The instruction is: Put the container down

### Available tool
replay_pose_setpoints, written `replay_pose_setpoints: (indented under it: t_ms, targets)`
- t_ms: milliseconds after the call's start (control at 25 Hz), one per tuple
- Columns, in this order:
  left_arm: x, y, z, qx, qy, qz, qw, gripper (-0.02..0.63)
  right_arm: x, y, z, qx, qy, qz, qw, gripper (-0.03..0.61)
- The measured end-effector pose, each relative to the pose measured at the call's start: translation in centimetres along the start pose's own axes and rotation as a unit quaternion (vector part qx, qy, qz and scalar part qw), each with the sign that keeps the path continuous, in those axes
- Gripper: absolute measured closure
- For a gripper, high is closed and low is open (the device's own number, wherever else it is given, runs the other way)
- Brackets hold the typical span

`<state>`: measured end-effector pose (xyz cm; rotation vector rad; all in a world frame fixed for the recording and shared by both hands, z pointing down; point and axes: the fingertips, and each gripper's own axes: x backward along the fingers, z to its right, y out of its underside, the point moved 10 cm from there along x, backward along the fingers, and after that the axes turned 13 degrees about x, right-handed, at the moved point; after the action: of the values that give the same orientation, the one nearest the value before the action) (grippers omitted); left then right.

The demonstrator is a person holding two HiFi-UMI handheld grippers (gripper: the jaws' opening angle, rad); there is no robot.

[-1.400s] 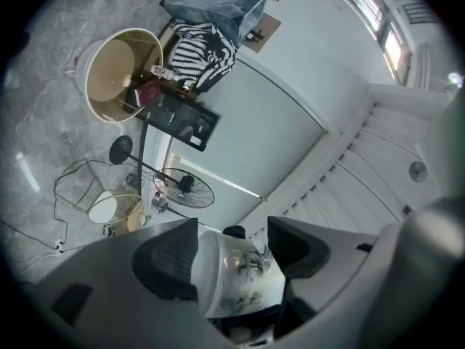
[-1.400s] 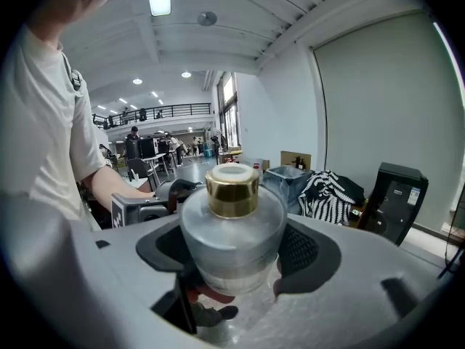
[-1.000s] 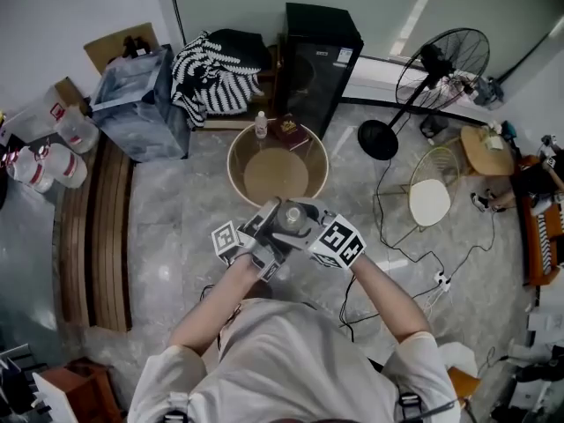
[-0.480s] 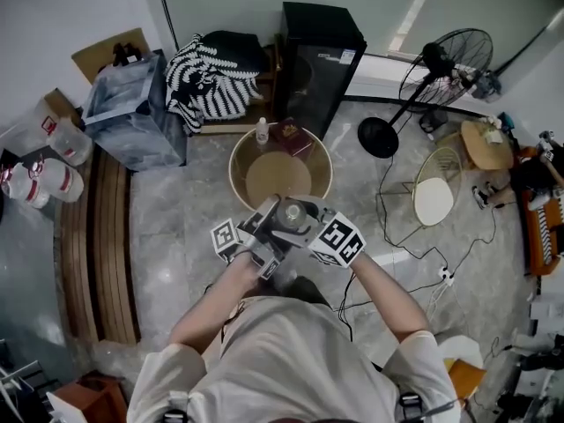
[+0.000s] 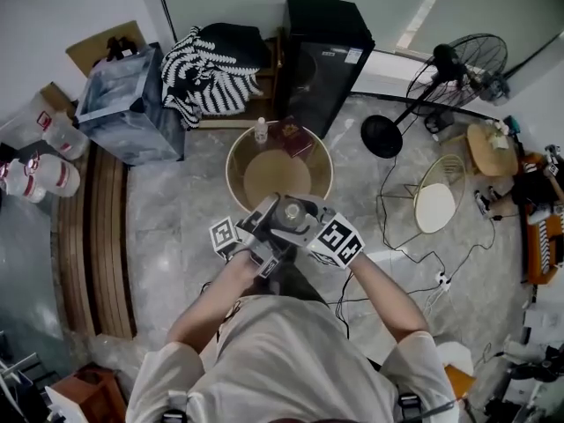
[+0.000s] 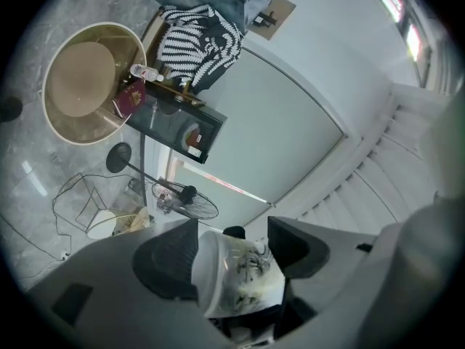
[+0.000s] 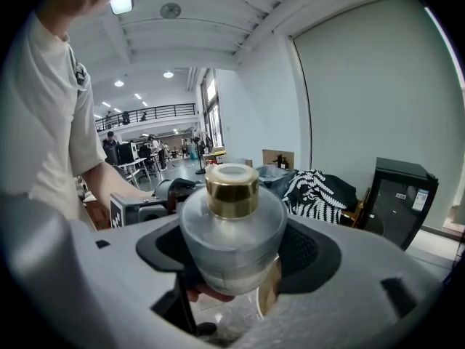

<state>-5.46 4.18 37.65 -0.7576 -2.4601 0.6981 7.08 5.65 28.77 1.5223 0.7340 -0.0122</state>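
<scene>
In the right gripper view a round frosted glass bottle with a gold collar stands upright, and my right gripper is shut on its body. The head view shows this bottle at chest height between both marker cubes. In the left gripper view my left gripper is shut on a small white container printed with a black ink drawing. Seen from the head, the left gripper sits right beside the right gripper, almost touching. The white container is hidden there.
A round tan tub stands on the marble floor just ahead, with a small bottle and a dark red box behind it. A black cabinet, a floor fan, cables and a wooden bench surround the spot.
Both grippers stay together in the same place with their loads. Only the head view has drifted slightly.
</scene>
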Motion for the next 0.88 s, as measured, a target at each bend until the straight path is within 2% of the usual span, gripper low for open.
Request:
replay_pose_setpoints:
  t_ms: [480,680,880]
  targets:
    - [-9.3,-7.7,-2.7,-0.011,0.029,0.02,0.9993,0.334,-2.2,4.4,11.9,0.023,-0.032,0.005,0.999,0.242]
    - [-11.7,-11.1,-3.8,-0.03,0.026,0.033,0.9987,0.334,-3.8,6.9,15.4,0.023,-0.044,0.005,0.999,0.242]
    - [-13.1,-13.7,-4.8,-0.029,0.025,0.047,0.9981,0.334,-5.4,8.8,17.8,0.018,-0.055,0.005,0.998,0.242]
